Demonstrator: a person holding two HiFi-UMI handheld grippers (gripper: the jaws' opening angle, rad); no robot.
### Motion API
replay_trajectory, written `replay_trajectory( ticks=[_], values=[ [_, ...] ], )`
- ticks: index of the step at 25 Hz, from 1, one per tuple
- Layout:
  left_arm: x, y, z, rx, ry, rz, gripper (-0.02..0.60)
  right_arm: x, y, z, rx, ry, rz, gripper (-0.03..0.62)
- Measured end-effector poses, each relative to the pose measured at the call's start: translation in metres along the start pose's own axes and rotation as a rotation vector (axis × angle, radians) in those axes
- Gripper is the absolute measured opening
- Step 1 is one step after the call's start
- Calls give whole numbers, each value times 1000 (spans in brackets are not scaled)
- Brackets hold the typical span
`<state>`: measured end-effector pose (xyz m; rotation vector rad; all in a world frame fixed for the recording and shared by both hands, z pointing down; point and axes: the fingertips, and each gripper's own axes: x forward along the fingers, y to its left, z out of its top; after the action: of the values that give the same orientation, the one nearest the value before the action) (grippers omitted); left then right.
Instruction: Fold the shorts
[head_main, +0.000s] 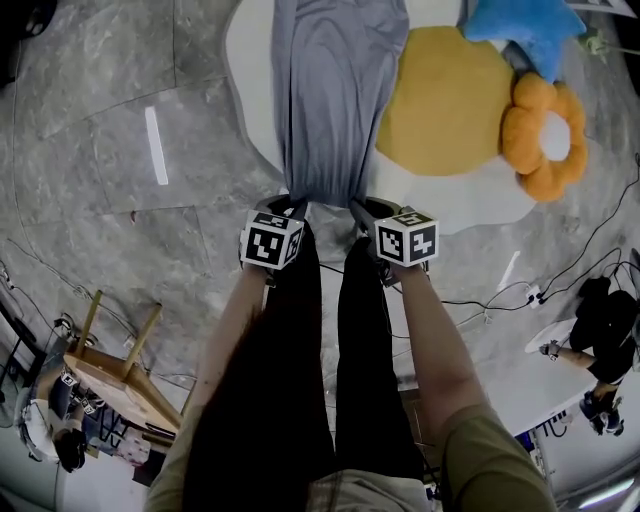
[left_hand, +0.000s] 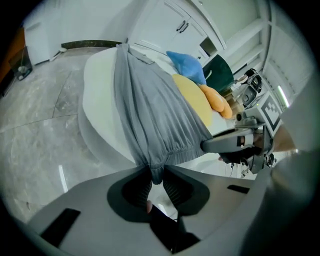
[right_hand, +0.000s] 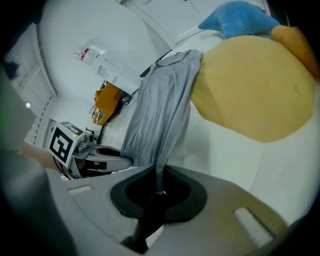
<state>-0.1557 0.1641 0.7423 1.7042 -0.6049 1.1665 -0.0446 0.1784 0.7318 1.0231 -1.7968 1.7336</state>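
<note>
Grey shorts (head_main: 335, 90) held by left gripper (left_hand: 157, 180), right gripper (right_hand: 160, 184).

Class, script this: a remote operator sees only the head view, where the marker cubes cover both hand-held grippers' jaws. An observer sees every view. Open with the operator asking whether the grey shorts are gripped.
Operator: Are they gripped? Left side first.
Observer: Yes. The left hand-held gripper is shut on the waistband of the grey shorts.
Operator: And the right side?
Observer: The right hand-held gripper is shut on the waistband's other end.
Operator: Where do they end, past my frame's top?
Observer: Their far end lies on the white cushion.
</note>
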Motion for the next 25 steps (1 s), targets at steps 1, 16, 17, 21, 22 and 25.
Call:
replay_trajectory(
  ticks=[1,16,17,21,22,25],
  values=[
    [-3,-4,-5,11,7,-4,72,-3,1,-4,-1,10,5,29],
    [-29,-76,-113,-52,182,-94,72,-57,20,-114,72,212,81,29],
    [-32,-77,-109,-46,177,-93,72,-59,22,-110,75,205,91,29],
    [-53,-69,-62,-55,111,-96,72,-68,32,-64,133,129,148,30],
    [-59,-65,-45,-77,91,-99,72,-70,34,-47,160,103,165,29],
    [-75,-54,12,-138,33,-95,72,-75,37,11,229,37,203,29]
  ],
)
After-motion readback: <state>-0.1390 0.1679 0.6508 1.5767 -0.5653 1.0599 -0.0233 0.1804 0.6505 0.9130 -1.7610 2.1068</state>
